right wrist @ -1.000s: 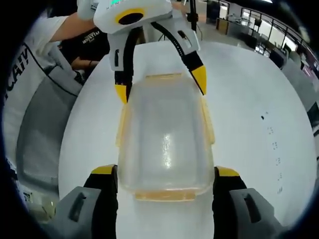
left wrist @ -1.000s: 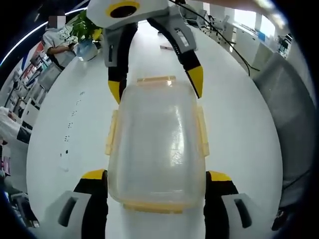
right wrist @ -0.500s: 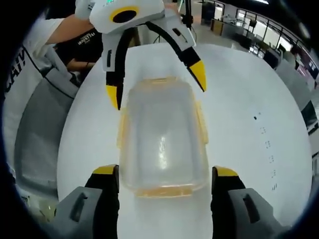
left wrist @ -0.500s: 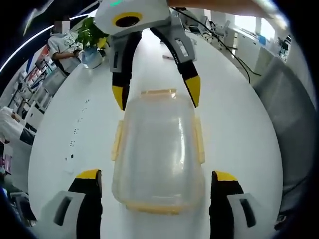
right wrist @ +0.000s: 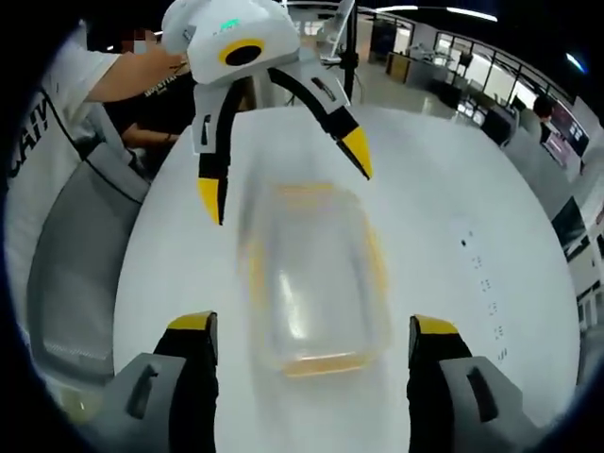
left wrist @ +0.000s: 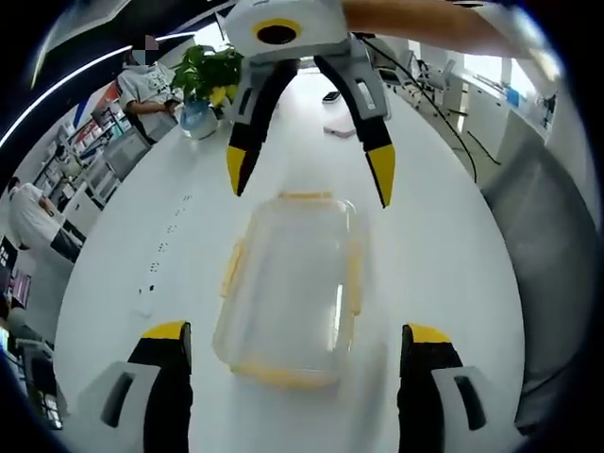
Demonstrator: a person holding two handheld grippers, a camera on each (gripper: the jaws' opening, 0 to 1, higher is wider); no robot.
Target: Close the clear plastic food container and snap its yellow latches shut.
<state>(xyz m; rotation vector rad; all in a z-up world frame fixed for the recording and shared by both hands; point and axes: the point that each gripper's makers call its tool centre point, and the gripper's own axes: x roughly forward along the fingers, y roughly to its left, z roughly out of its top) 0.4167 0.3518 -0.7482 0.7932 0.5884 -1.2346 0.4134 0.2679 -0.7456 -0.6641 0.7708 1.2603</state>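
The clear container [left wrist: 288, 288], lid on, sits on the white table [left wrist: 444, 255] between the left gripper [left wrist: 294, 332] and right gripper [left wrist: 310, 175], both spread wide and grasping nothing. Uneven latch pressure could skid it across the table.

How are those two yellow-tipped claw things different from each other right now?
Little differs. In the left gripper view, the right hand-held gripper hangs beyond the container's far end; the left hand-held gripper flanks its near end. Both are open, with yellow-tipped black jaws, touching nothing.
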